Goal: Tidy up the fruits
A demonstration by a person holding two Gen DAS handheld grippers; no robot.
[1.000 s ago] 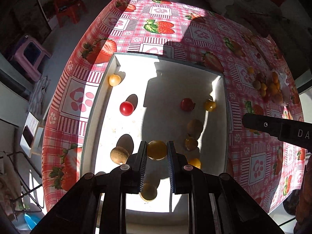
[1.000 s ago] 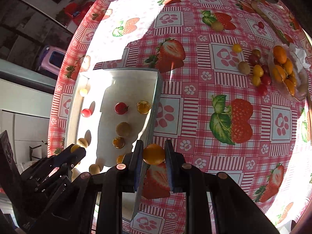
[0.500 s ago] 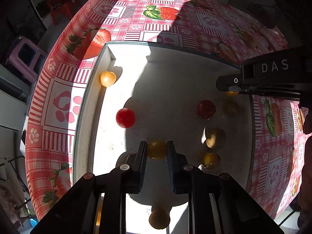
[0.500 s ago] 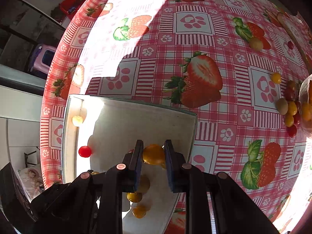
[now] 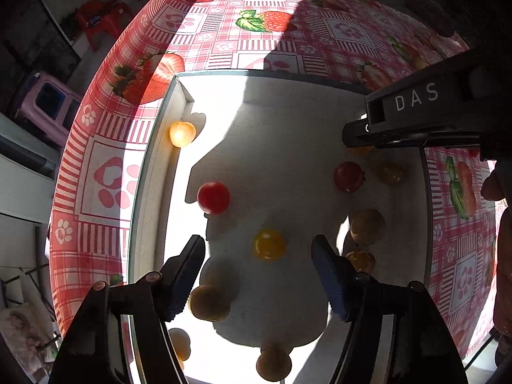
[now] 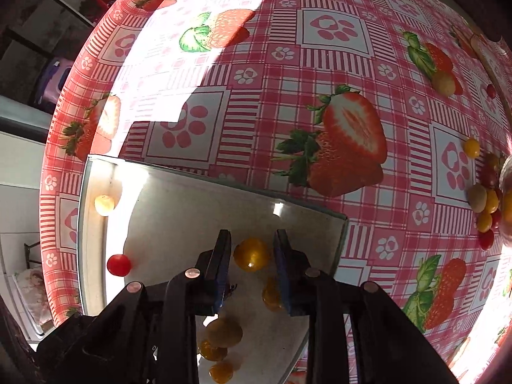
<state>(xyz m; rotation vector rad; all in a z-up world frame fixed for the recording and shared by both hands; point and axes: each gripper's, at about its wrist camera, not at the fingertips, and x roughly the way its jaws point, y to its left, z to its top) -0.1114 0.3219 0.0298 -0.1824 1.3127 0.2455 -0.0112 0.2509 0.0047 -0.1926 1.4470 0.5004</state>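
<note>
Sorting cherry tomatoes into a white tray point(image 5: 150, 192) is what this looks like, with the tray sitting on a strawberry tablecloth point(image 6: 336, 64).

Going left to right, all relative to the tray. The left gripper point(image 5: 259, 256) hangs over the tray's near half with its jaws spread wide, and a yellow tomato point(image 5: 269, 244) sits on the tray floor right between them, not touching either finger as far as I can see. My guess is it's been let go there on purpose, in open floor away from the walls. A red tomato point(image 5: 213, 197) sits just beyond it toward the tray's left wall, and a pale one point(image 5: 181, 133) is tucked against the far left corner.

Over by the tray's right wall, the right gripper point(image 6: 252, 256) is holding an orange-yellow tomato point(image 6: 251, 254) above the floor. The fingers are close on both sides, but there's a thin gap on the right one, so I can't call it either way. It's probably up there to carry the tomato over the rim before setting it down.

As for direction, these things are basically round, so there's no real long axis or pointing end. I can't make out a stem end on either.

Off past the tray's right side, more loose tomatoes point(image 6: 483, 204) are waiting on the cloth.
</note>
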